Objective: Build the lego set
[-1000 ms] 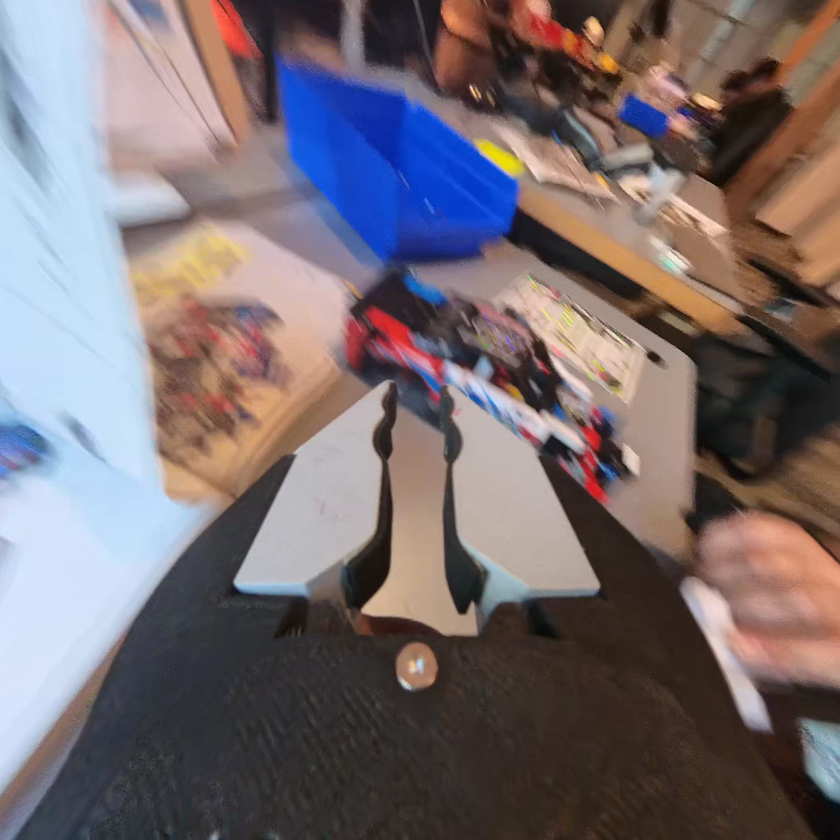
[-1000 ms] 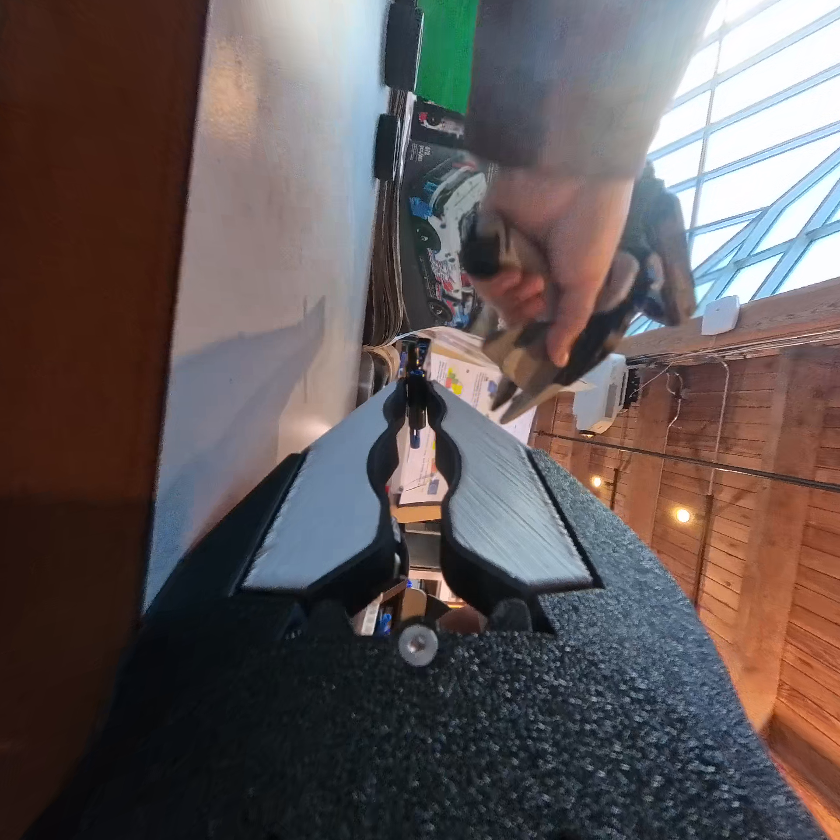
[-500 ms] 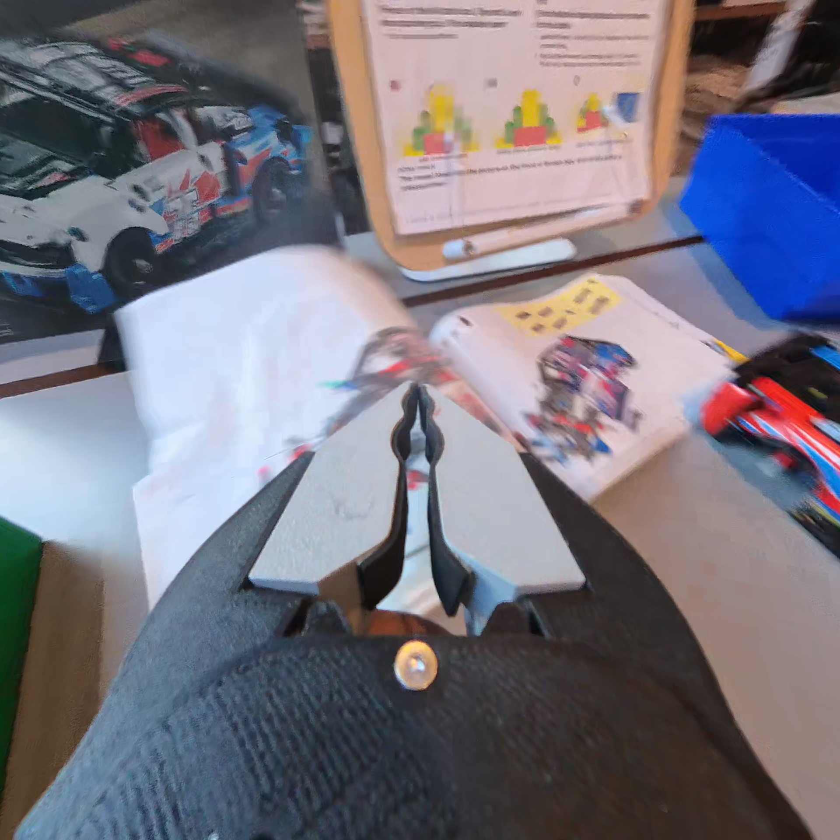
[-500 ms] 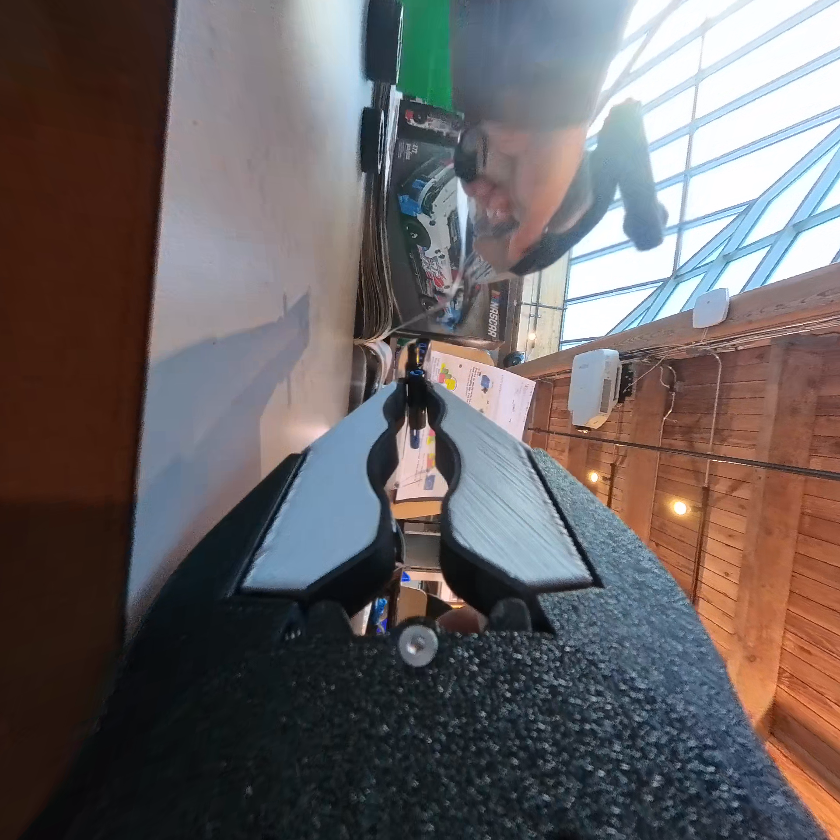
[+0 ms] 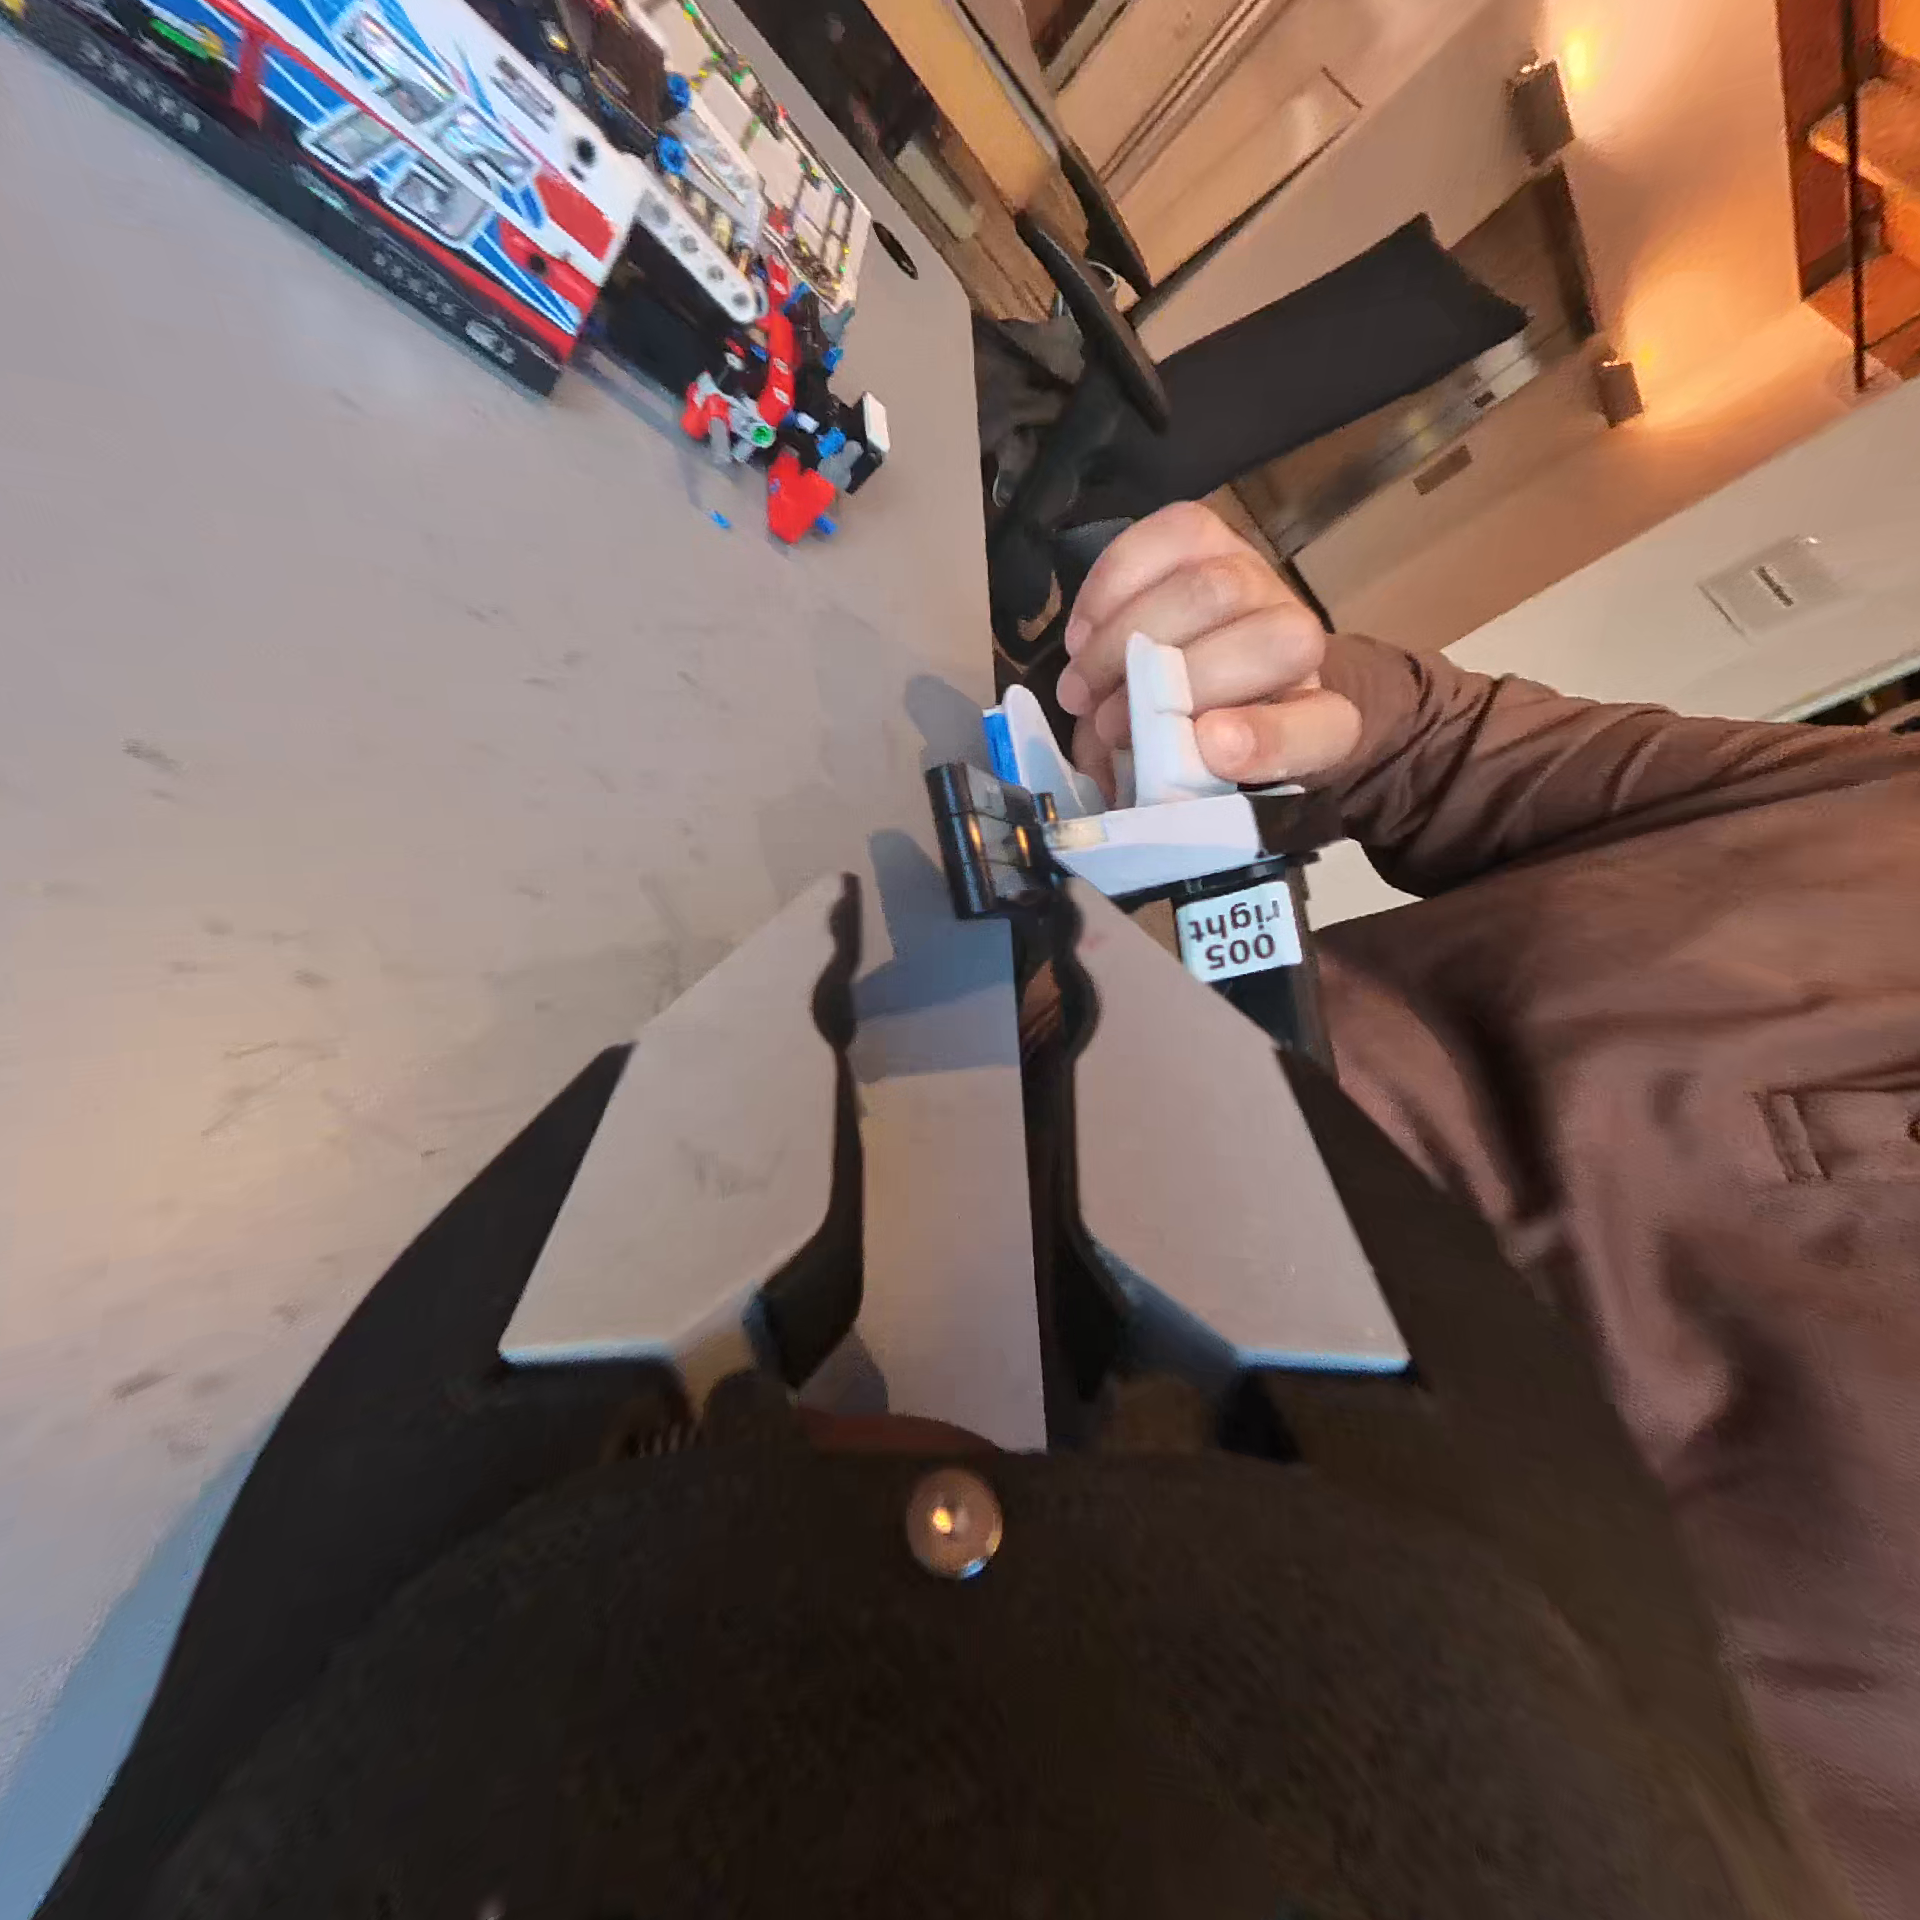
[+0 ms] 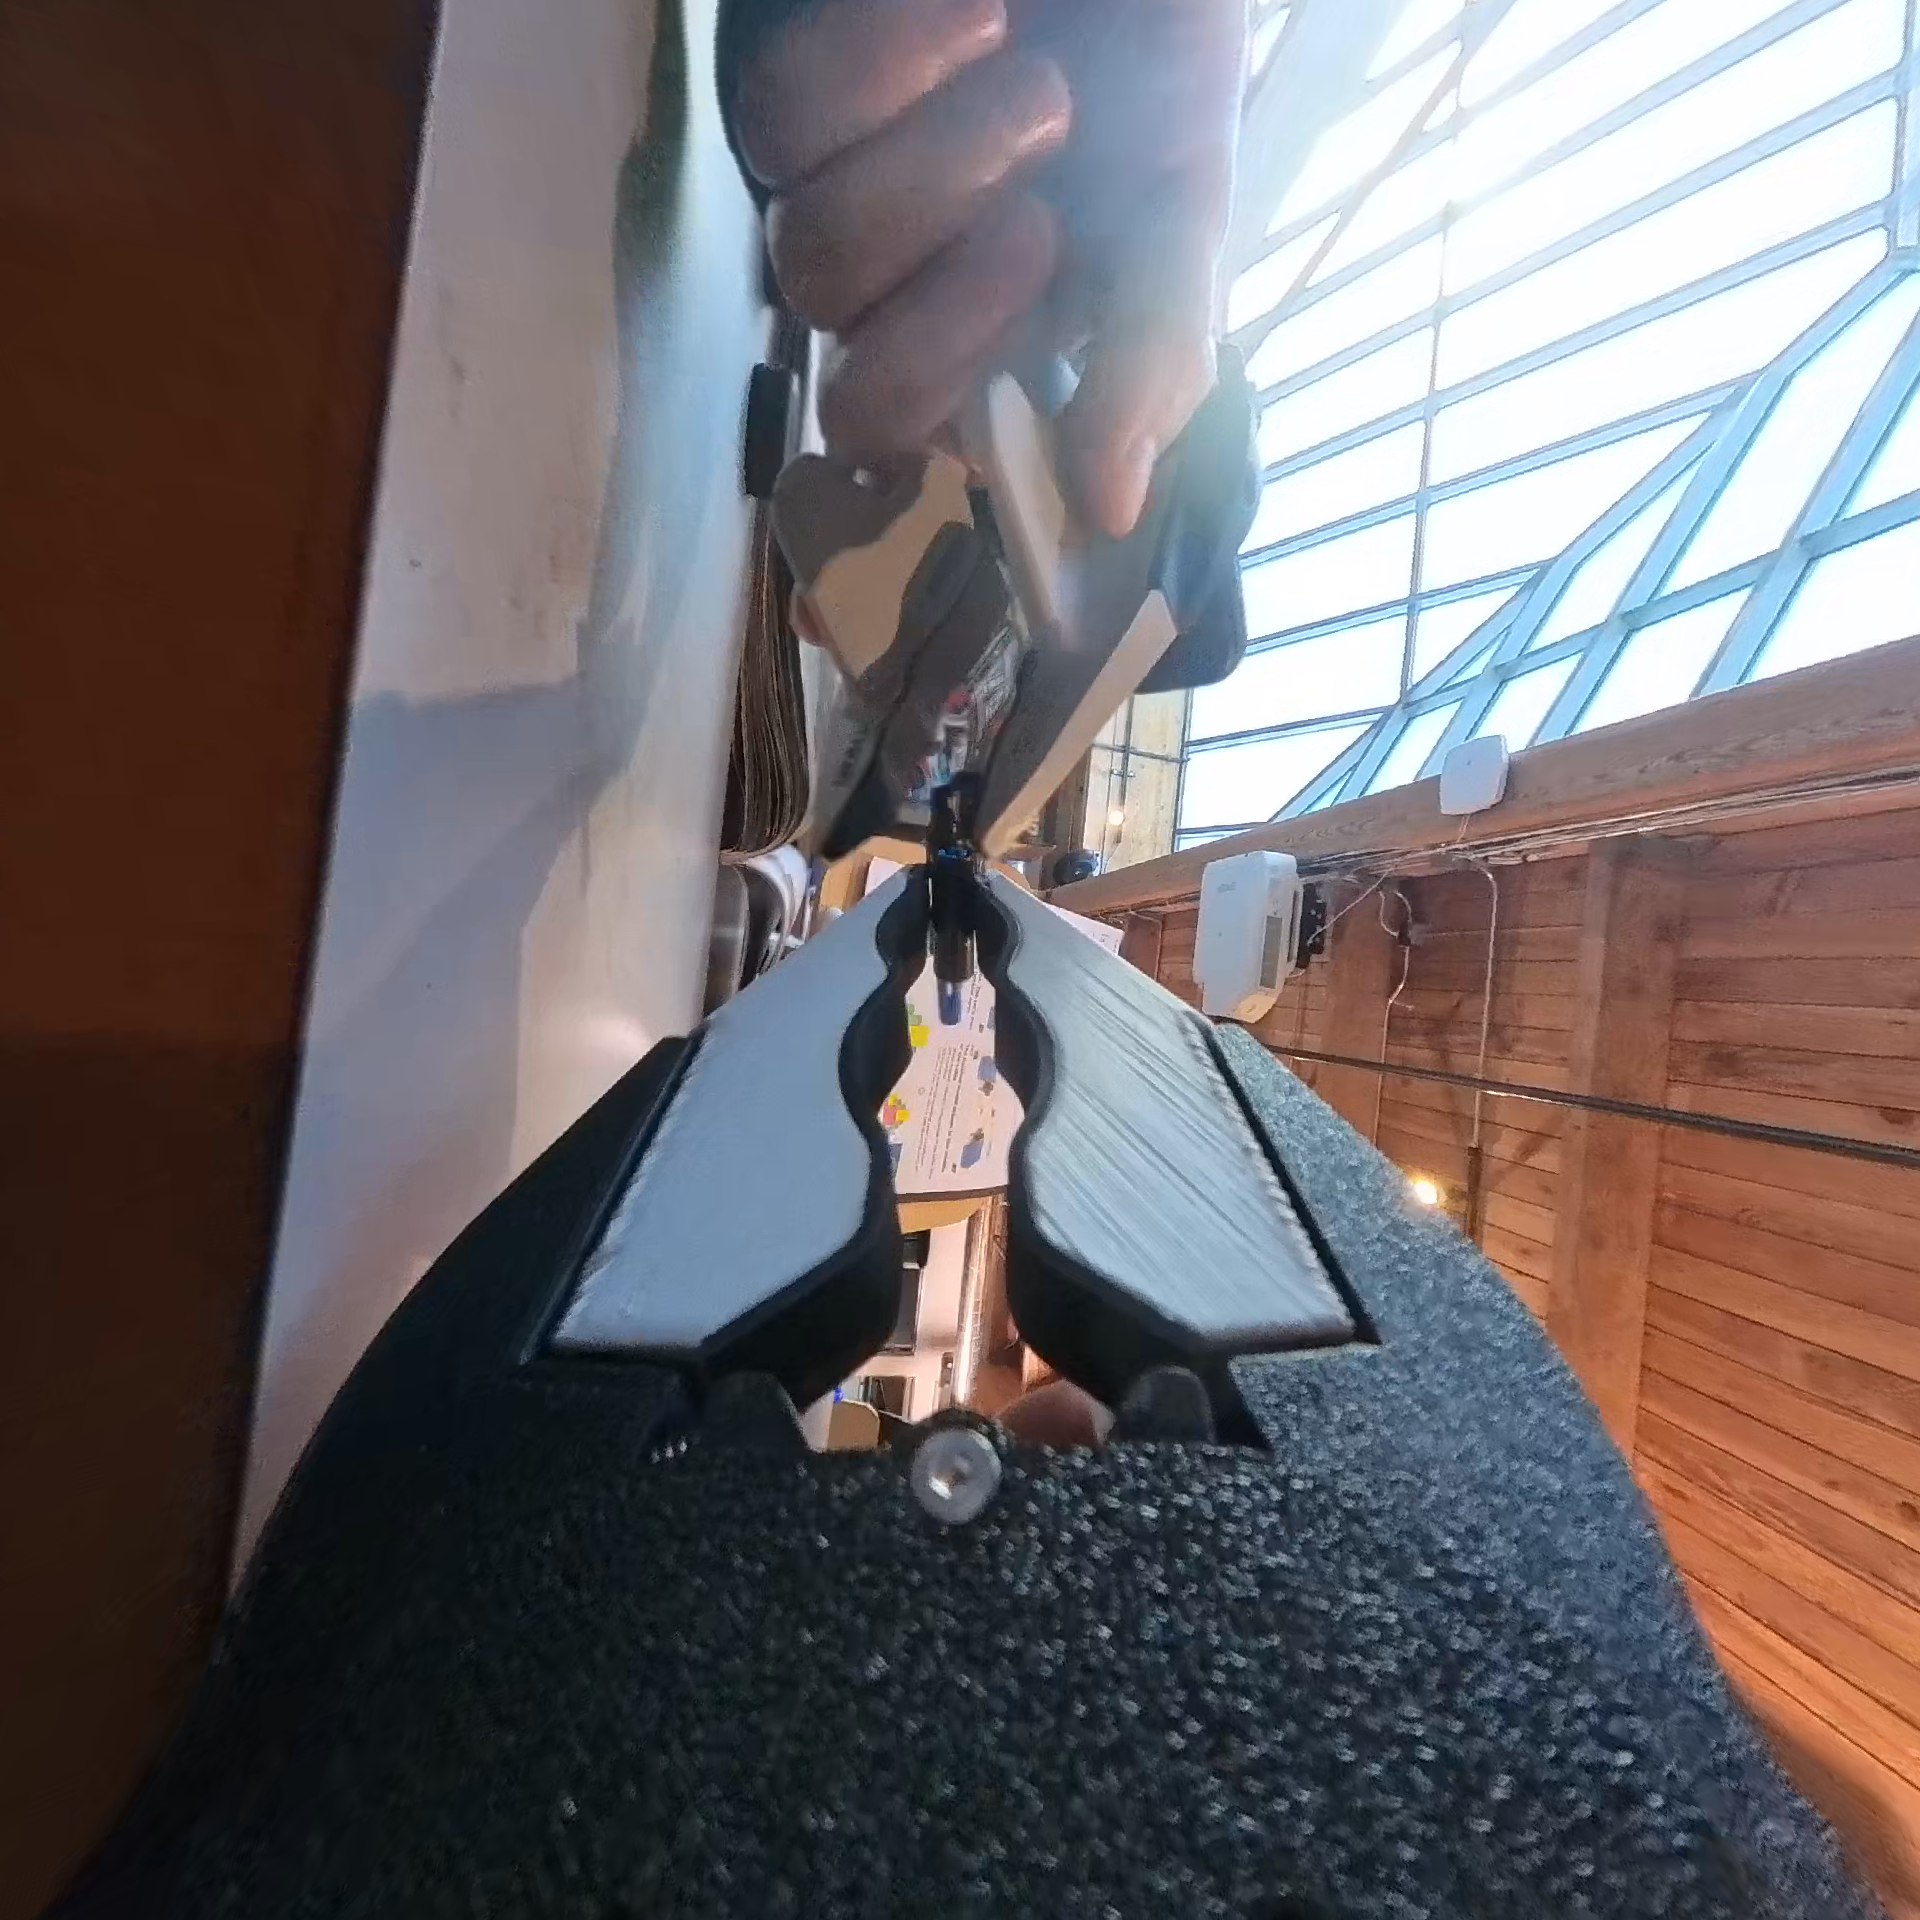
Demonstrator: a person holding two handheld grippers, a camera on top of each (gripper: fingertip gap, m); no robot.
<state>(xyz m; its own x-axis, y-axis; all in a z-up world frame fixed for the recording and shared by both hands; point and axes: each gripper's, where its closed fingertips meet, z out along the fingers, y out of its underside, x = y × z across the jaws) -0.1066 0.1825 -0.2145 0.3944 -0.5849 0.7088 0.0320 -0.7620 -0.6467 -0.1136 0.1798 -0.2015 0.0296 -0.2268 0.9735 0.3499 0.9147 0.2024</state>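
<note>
Right gripper (image 6: 951,894) pinches small black-and-blue lego pin (image 6: 950,914) at fingertips, raised off table for handover or fitting. Left gripper (image 5: 951,914) jaws apart, empty, tips closing in to receive it. Part-built lego car (image 5: 769,416) waits far across grey table (image 5: 312,727), beside set box (image 5: 395,177).

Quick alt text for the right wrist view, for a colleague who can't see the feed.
The right gripper is shut on a small dark Lego piece at its fingertips, the view rolled sideways. Just beyond, a hand holds the left gripper pointed toward that piece, with skylight windows behind.
</note>
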